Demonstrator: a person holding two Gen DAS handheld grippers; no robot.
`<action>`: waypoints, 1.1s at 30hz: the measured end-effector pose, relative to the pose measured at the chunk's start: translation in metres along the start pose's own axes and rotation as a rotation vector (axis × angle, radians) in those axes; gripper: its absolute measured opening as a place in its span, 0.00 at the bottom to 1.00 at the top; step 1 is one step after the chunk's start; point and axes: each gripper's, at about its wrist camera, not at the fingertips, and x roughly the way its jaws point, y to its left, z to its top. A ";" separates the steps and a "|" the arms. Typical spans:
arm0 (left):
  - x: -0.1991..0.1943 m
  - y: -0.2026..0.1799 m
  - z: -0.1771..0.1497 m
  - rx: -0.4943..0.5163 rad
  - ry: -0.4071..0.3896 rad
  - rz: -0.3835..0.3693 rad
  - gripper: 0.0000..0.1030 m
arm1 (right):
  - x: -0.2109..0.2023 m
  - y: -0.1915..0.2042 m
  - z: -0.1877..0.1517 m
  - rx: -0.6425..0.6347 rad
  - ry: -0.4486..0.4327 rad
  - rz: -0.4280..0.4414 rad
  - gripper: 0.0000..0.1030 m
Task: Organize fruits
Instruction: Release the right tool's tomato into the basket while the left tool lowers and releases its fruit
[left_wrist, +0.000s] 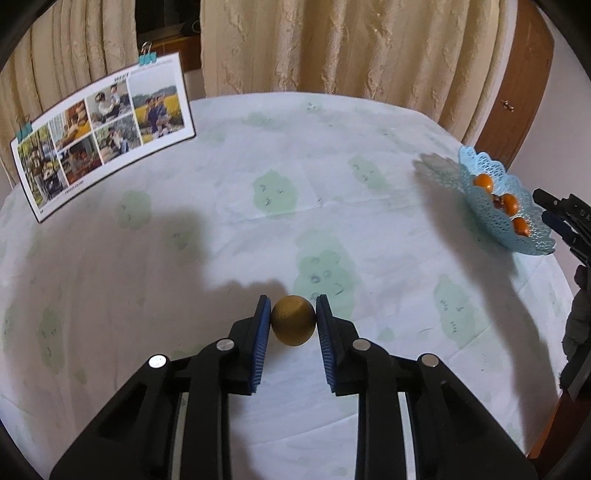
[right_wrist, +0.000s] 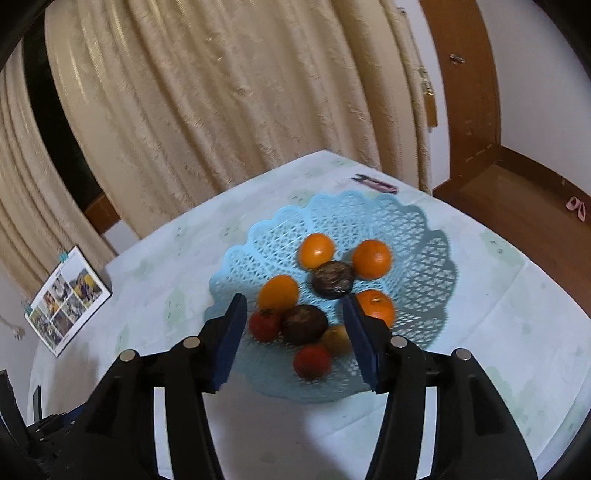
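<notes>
Pale green-patterned cloth covers the bench (left_wrist: 221, 229), where the blue lattice basket (right_wrist: 369, 218) holds oranges (right_wrist: 317, 250) beneath the right tool (right_wrist: 294, 319), jaws apart and empty, while the left tool (left_wrist: 293, 315) clamps a brown kiwi (left_wrist: 293, 320); no writing is legible.

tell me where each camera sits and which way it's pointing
Left wrist: sits on the left gripper, looking forward and down along its fingers at the tablecloth; its pads are shut on a brown round fruit; the right gripper shows at the right edge.
Right wrist: sits on the right gripper, angled down over the blue basket of oranges and other fruit; its jaws stand open, holding nothing.
Shared: the basket, the photo card, the curtains and the tablecloth.
</notes>
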 end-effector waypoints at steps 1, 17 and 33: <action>-0.002 -0.003 0.002 0.006 -0.006 -0.002 0.25 | -0.002 -0.003 0.000 0.009 -0.006 -0.002 0.54; -0.028 -0.100 0.048 0.179 -0.094 -0.145 0.25 | -0.029 -0.059 -0.013 0.116 -0.124 -0.124 0.54; 0.007 -0.209 0.084 0.309 -0.065 -0.309 0.25 | -0.028 -0.082 -0.027 0.145 -0.156 -0.172 0.59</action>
